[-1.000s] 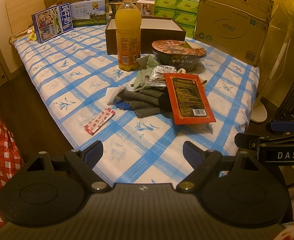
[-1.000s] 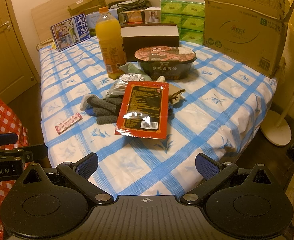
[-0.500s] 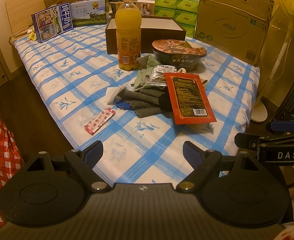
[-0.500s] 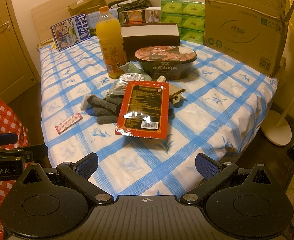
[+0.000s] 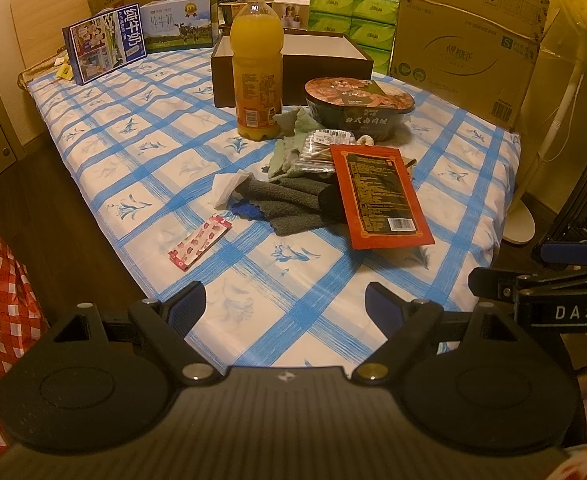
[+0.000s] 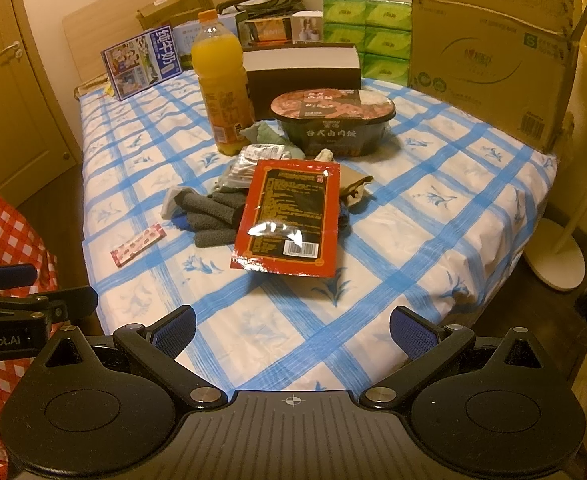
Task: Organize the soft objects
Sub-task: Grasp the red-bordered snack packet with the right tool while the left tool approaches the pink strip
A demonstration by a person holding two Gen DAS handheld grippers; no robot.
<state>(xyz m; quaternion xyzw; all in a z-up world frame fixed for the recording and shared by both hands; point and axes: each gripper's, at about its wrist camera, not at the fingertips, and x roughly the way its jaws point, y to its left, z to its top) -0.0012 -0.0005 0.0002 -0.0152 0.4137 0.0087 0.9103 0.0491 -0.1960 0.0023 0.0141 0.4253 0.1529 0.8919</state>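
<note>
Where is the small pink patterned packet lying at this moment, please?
In both wrist views the pink patterned packet lies flat on the blue-checked sheet near the bed's left edge, apart from the pile, left of the grey cloth.

Right claw (image 6: pixel 292 330) agape above bed edge; grey towel (image 6: pixel 213 216) under red packet (image 6: pixel 287 216).

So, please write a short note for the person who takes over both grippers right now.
Left gripper: open, empty, above the near bed edge.
Right gripper: open, empty, likewise.
Soft things: dark grey knitted cloths and pale green cloth lie heaped mid-bed, partly under the red flat foil packet, beside the orange juice bottle.
Done: nothing visibly sorted.
Left: free the cloths and organise them, perhaps into the open brown box.
</note>
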